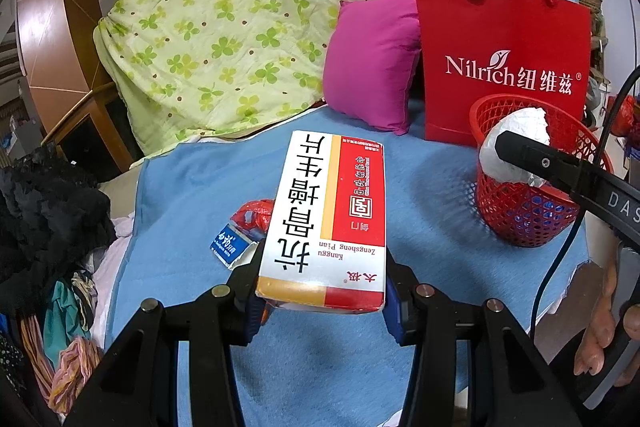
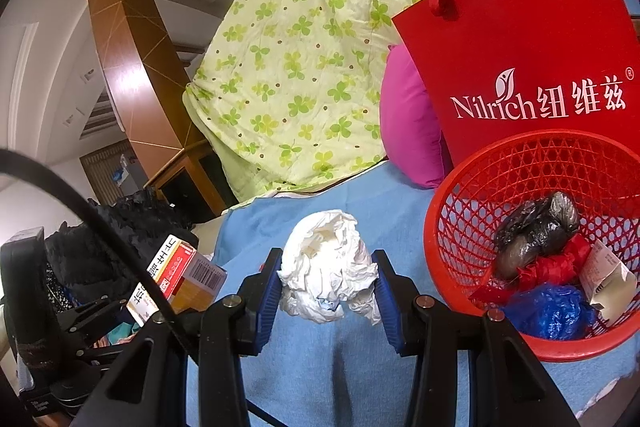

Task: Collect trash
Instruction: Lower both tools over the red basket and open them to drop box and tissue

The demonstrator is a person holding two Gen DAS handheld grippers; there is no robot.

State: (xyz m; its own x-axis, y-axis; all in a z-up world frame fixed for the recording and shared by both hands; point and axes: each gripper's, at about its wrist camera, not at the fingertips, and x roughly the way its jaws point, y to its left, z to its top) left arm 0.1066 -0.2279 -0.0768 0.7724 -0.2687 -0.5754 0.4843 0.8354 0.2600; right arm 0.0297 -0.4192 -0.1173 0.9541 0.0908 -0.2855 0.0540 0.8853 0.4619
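Blue towelling cloth (image 1: 192, 195) covers the bed we work on. Through the left wrist camera, our left gripper (image 1: 322, 291) clamps a white, red and yellow cardboard medicine box (image 1: 324, 215) by its near end, long end jutting forward; it could lever loose. A small blue-and-white carton (image 1: 231, 247) and a red wrapper scrap (image 1: 254, 217) lie beside it.

Through the right wrist camera, our right gripper (image 2: 326, 281) squeezes a crumpled white paper wad (image 2: 326, 267), probably firmly. The red plastic mesh basket (image 2: 452, 195) sits just right, already holding trash; releasing short would drop the wad on the cloth.
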